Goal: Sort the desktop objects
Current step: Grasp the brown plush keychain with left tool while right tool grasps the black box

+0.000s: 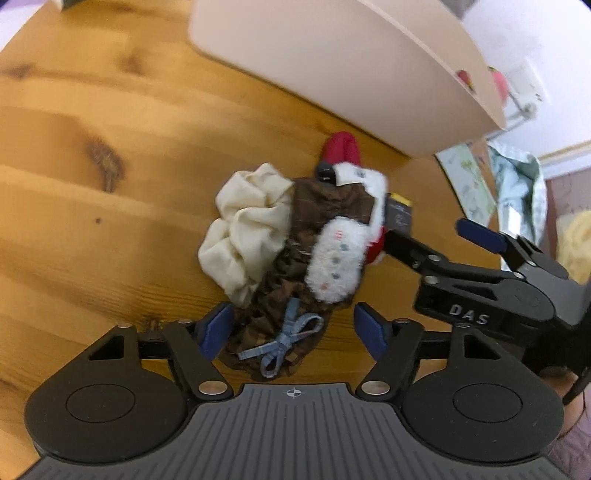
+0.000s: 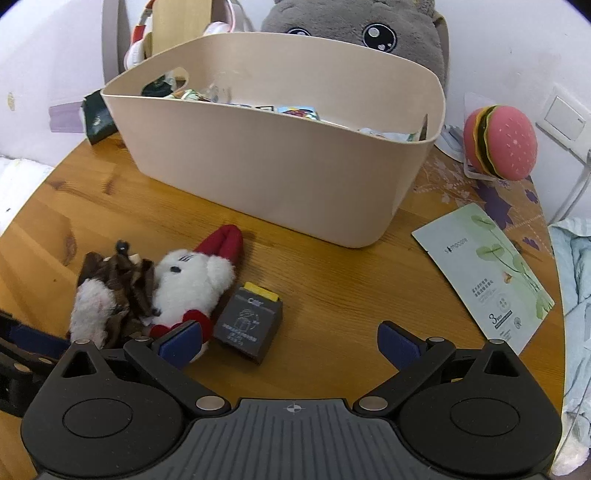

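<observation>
A brown scrunchie (image 1: 284, 295) lies low in the frame between the spread left gripper (image 1: 291, 332); the right gripper (image 2: 290, 341) is spread above the tabletop (image 2: 332, 295), holding nothing.

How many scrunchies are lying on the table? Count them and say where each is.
2. The cream scrunchie lies at the pile's left; the brown scrunchie with a blue bow lies against it, under the white plush toy. More may be hidden beneath.

A grey plush toy (image 2: 354, 33) and burger cushion (image 2: 500, 142) sit behind the wooden table (image 2: 332, 295).
</observation>
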### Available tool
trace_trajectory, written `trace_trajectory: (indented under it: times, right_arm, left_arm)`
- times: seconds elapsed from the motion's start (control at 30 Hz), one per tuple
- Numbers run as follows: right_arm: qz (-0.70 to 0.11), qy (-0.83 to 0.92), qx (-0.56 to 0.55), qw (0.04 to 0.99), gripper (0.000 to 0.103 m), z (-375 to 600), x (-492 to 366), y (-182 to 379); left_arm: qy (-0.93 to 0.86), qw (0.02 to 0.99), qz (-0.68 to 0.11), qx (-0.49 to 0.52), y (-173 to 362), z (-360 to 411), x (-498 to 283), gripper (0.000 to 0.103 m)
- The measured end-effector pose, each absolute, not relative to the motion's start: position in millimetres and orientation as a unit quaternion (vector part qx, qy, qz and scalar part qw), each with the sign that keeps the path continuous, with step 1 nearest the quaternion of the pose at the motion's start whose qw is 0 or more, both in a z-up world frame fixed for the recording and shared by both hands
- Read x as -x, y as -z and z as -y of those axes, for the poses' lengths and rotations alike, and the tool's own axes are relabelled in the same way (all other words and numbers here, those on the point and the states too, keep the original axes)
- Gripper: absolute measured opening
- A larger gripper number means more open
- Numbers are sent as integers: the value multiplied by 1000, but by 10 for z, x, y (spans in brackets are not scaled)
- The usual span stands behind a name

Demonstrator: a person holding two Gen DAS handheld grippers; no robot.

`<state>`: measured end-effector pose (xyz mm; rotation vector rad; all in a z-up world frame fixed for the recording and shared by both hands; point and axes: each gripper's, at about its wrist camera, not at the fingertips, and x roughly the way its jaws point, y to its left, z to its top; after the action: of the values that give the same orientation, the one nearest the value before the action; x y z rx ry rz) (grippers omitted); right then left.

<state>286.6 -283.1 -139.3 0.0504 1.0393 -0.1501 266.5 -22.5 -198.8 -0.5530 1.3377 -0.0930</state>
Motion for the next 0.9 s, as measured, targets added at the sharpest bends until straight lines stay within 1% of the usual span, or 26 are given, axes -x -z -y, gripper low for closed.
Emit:
trace_trajectory:
  times: [0.13, 0.23, 0.3, 0.4, 0.43, 0.47, 0.5, 0.57, 0.6, 0.67, 0.7, 0.77, 0.8, 0.87, 0.9]
  right_arm:
    - [-497, 82, -32, 863, 103, 2880, -2901, 1420]
    - [-496, 83, -44, 863, 101, 2920, -2924, 1441]
    - [-495, 81, -48, 864, 100, 2923, -2939, 1453]
    - [-499, 77, -49, 862, 94, 2904, -2970, 1485]
    - [-504, 76, -49, 859, 91, 2894, -2985, 1507]
    - [-508, 74, -49, 857, 88, 2892, -3000, 1529]
    - [-510, 74, -51, 855, 86, 2890, -3007, 1548]
    - [-514, 75, -56, 853, 77, 2892, -3011, 1582]
    - [-516, 76, -59, 851, 74, 2896, -3011, 1597]
    - [-519, 76, -63, 849, 61, 2908, -3006, 1621]
    - [-517, 76, -62, 850, 58, 2909, -2992, 1624]
    - [-516, 72, -60, 852, 44, 2915, -2982, 1619]
    - [-515, 70, -61, 852, 41, 2916, -2977, 1615]
    - [-515, 67, -60, 852, 30, 2916, -2972, 1607]
    - [-516, 67, -59, 852, 30, 2913, -2969, 1604]
  left_arm:
    - [26, 737, -614, 279, 2053, 161, -2668, 64]
    - [28, 739, -613, 278, 2042, 182, -2693, 63]
    - [31, 741, -613, 272, 2033, 218, -2714, 63]
    - [36, 745, -610, 266, 2033, 266, -2737, 62]
    - [38, 747, -609, 264, 2032, 279, -2742, 58]
    - [40, 748, -609, 261, 2035, 287, -2752, 48]
    - [44, 747, -610, 259, 2043, 295, -2763, 44]
    - [47, 747, -610, 260, 2049, 292, -2776, 43]
    - [46, 747, -610, 261, 2057, 283, -2777, 43]
    - [45, 747, -609, 263, 2069, 268, -2764, 42]
    - [44, 747, -609, 264, 2069, 268, -2761, 42]
    - [44, 747, -609, 263, 2069, 259, -2746, 41]
    - [44, 747, -610, 262, 2070, 263, -2744, 41]
    - [47, 745, -611, 263, 2072, 274, -2731, 41]
    - [49, 743, -612, 264, 2072, 271, -2714, 41]
